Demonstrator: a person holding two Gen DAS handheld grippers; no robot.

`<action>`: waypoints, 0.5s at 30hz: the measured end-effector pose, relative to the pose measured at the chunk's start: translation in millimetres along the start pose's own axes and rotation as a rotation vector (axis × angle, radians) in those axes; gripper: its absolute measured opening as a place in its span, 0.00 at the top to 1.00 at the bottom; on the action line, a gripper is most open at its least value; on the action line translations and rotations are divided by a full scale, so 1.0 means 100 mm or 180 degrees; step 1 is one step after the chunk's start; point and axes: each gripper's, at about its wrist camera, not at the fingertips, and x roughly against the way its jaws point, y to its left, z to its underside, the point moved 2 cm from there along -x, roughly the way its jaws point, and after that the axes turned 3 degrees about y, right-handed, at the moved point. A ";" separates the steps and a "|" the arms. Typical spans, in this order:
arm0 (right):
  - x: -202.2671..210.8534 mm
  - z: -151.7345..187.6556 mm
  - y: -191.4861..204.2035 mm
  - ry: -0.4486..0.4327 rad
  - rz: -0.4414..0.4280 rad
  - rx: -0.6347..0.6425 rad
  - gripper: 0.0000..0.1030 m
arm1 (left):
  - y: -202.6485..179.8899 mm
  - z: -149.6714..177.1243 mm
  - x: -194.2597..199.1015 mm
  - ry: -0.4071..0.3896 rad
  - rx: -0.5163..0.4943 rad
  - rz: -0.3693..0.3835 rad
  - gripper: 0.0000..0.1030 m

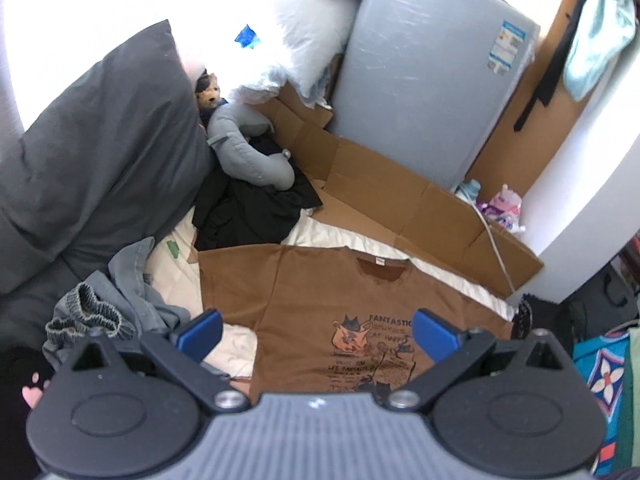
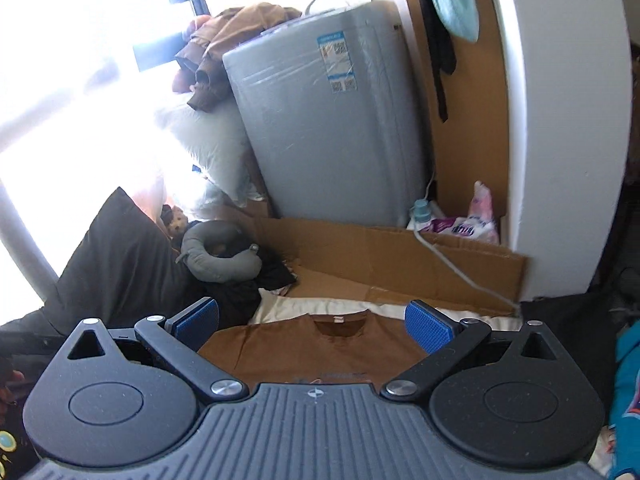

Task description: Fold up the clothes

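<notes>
Start with the bed (image 1: pixel 460 270): its cream sheet carries the work and fills the lower half of the left wrist view. At its far side, flattened cardboard (image 1: pixel 400 184) lies against a wrapped grey appliance (image 1: pixel 420 80) in the upper centre of the frame.

The brown T-shirt (image 1: pixel 320 288) is laid flat on the sheet, print side up and collar toward the cardboard, in the lower centre of both views. One sleeve is spread toward the left of the frame. You can see no fold in it, so judge this garment as laid out and ready, with every fold still to be made.

A black garment (image 1: pixel 256 208) is bunched above the shirt at centre left, and a crumpled grey garment (image 1: pixel 132 292) with an elastic waistband lies at lower left. Both appear unfolded. No finished stack is in view.

The left claw (image 1: pixel 316 330) has its blue pads spread wide over the shirt's print, holding nothing. The right claw (image 2: pixel 312 322) stands equally wide near the collar, also empty.
</notes>
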 end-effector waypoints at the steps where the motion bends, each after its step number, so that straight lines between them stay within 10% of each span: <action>1: 0.07 0.02 -0.03 -0.0010 -0.0005 -0.0047 0.01 | 0.03 0.01 0.03 -0.0008 0.0041 0.0008 0.01; 15: 0.40 0.48 -0.05 -0.0279 0.0054 -0.0588 0.01 | 0.24 0.25 0.05 -0.0086 -0.0046 0.0181 0.01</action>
